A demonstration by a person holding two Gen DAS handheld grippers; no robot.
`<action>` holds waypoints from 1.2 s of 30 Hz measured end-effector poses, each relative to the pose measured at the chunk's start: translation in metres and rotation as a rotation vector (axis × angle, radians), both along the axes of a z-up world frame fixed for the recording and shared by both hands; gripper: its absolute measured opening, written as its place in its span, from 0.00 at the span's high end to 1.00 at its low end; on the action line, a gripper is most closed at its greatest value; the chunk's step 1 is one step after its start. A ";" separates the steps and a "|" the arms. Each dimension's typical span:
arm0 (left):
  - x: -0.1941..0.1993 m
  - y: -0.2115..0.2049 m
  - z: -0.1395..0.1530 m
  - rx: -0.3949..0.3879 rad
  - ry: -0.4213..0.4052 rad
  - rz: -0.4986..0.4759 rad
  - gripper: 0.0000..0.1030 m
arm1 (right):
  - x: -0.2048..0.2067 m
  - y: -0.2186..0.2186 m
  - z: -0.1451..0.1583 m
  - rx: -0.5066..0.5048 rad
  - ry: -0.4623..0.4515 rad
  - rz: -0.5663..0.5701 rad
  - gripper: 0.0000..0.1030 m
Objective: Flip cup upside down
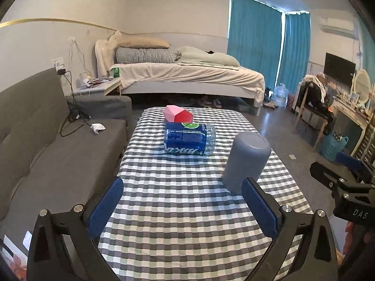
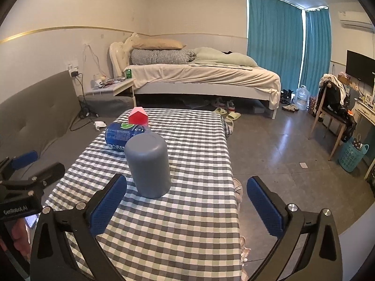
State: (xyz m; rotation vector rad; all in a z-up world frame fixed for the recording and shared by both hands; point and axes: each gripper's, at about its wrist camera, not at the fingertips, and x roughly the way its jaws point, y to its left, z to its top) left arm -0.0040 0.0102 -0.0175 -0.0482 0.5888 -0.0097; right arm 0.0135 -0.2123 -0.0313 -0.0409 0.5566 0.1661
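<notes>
Grey cup (image 2: 148, 165) sits upside down on the checked table (image 2: 182, 229), apparently base up, near the blue bottle (image 2: 121, 135). Left gripper (image 1: 182, 207) and right gripper (image 2: 186, 207) both spread wide, holding nothing.

The grey cup (image 1: 246, 161) stands mouth-down on the checked tablecloth (image 1: 175, 210), just past the right finger of the wide-open left gripper (image 1: 182, 187). Behind it a blue bottle (image 1: 187, 140) lies on its side, a pink-and-red box (image 1: 178, 115) beyond that.
</notes>
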 end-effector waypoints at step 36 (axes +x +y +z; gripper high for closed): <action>-0.005 -0.005 0.001 0.035 -0.004 -0.022 0.00 | -0.003 0.000 -0.001 -0.005 0.003 -0.007 0.00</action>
